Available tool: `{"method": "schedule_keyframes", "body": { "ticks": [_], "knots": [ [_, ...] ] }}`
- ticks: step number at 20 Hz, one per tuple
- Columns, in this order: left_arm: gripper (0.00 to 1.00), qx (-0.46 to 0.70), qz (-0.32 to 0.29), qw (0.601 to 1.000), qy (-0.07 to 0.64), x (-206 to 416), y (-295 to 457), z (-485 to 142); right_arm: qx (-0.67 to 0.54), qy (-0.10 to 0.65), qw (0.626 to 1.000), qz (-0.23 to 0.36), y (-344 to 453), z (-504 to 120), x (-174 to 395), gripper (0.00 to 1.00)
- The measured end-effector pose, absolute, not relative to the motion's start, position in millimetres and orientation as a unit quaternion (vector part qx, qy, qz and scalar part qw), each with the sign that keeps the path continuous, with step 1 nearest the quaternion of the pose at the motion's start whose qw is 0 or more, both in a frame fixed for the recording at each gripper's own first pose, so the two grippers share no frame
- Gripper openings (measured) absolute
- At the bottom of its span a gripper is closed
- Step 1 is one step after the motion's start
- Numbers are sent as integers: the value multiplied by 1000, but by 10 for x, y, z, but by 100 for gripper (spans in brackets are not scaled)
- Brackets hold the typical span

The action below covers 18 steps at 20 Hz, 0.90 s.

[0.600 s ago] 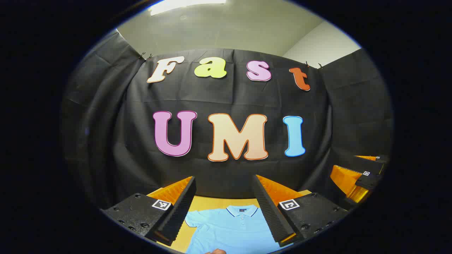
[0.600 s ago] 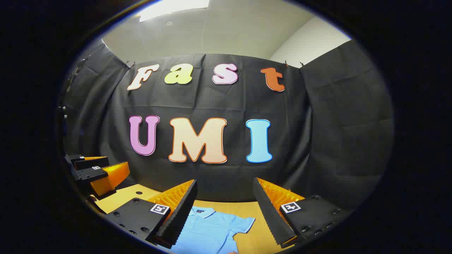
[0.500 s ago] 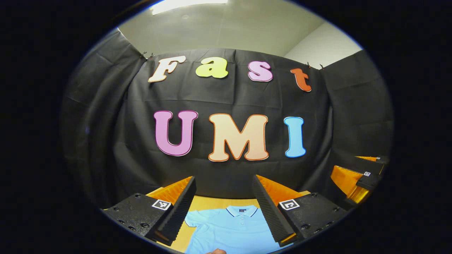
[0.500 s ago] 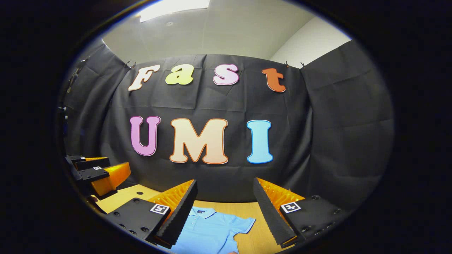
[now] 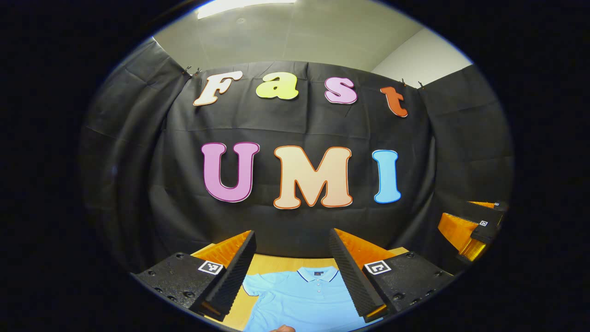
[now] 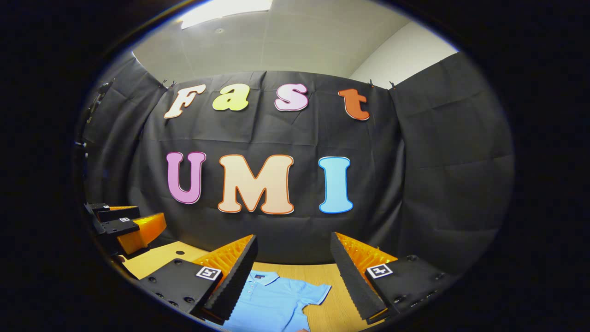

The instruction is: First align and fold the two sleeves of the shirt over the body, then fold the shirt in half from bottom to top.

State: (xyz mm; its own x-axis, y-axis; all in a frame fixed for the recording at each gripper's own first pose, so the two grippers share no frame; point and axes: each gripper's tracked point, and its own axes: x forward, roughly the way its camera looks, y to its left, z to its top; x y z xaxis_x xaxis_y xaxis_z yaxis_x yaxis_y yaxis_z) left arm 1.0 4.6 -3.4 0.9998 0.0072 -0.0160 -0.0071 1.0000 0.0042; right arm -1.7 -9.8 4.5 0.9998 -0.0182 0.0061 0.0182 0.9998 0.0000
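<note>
Blue shirt (image 5: pixel 304 299) flat on table, below raised, spread hand-held gripper (image 5: pixel 292 244).

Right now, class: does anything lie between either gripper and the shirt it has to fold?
Nothing visible does. The light blue shirt lies flat on the wooden table, sleeves spread out. The left gripper and right gripper both hang open above it, with bare air between their fingers and the cloth.

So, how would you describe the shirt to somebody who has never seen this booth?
Look at the wooden table below the black cloth wall. The shirt lies flat there, collar toward the wall. It is a light blue polo with buttons, the only garment there.
</note>
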Motion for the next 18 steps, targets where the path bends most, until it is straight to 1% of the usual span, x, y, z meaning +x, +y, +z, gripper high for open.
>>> {"method": "schedule_keyframes", "body": {
  "ticks": [1, 3, 4, 5, 10, 12, 18],
  "knots": [
    [94, 3, 5, 1000, 8, -1, 50, -34, 0, -5, 1000, -8, -98, 50, -21, 98],
    [94, 3, 6, 1000, 8, -23, 36, -43, -1, -4, 1000, -8, -106, 36, -39, 100],
    [95, 4, 7, 1000, 8, -32, 36, -43, 0, -2, 1000, -9, -125, 25, -32, 96],
    [94, 4, 8, 1000, 8, -41, 35, -31, 1, 1, 1000, -10, -144, 6, -39, 98],
    [94, 4, 12, 1000, 1, -142, 47, -55, 4, 9, 1000, -9, -193, -33, 51, 98],
    [95, 9, 15, 1000, -4, -128, 98, -68, -9, 9, 1000, -15, -243, -99, 139, 98],
    [94, -7, 4, 1000, -6, 75, 307, -65, -12, 49, 998, -44, -365, -591, 608, 98]
  ]
}}
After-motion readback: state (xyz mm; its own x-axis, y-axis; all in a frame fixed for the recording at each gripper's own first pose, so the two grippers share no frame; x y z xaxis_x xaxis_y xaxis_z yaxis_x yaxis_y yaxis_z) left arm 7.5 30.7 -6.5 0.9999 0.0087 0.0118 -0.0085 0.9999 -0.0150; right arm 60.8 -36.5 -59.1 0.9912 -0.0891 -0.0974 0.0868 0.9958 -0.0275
